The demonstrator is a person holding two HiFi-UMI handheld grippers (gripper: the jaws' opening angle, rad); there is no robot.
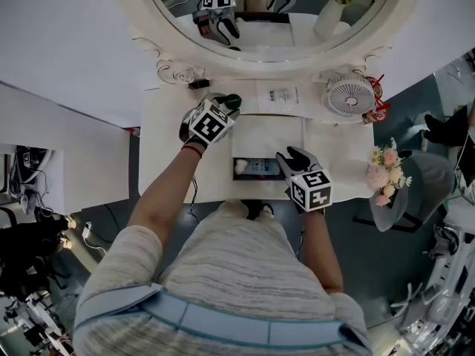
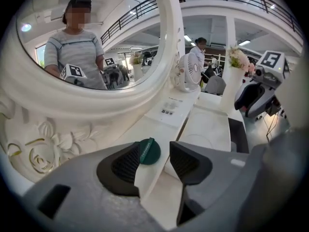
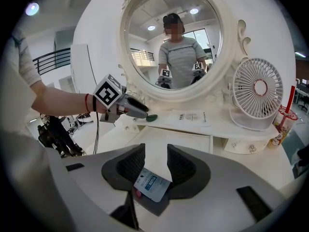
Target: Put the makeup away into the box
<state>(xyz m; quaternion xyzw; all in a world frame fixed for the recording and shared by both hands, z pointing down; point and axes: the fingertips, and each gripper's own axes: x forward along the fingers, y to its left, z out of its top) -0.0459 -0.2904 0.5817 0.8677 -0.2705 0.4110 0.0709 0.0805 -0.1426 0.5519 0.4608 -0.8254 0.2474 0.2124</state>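
A dark green round compact (image 1: 233, 100) lies on the raised white shelf under the mirror. My left gripper (image 1: 226, 104) is at it, open, and the compact (image 2: 148, 151) sits just past the left pad, between the fingertips, with no pad pressing on it. From the right gripper view the compact (image 3: 152, 117) rests on the shelf right at those fingertips. The open drawer-like box (image 1: 272, 174) in the table front holds a blue-and-white packet (image 1: 260, 167) and a pale round item (image 1: 240, 167). My right gripper (image 1: 286, 156) hovers open over its right end, the packet (image 3: 153, 186) showing below the jaws.
A big round mirror (image 1: 274, 21) stands at the back. On the shelf lie a printed leaflet (image 1: 278, 93), a white desk fan (image 1: 349, 96) and a cup with a red straw (image 1: 377, 101). Pink flowers (image 1: 384, 169) stand at the table's right edge.
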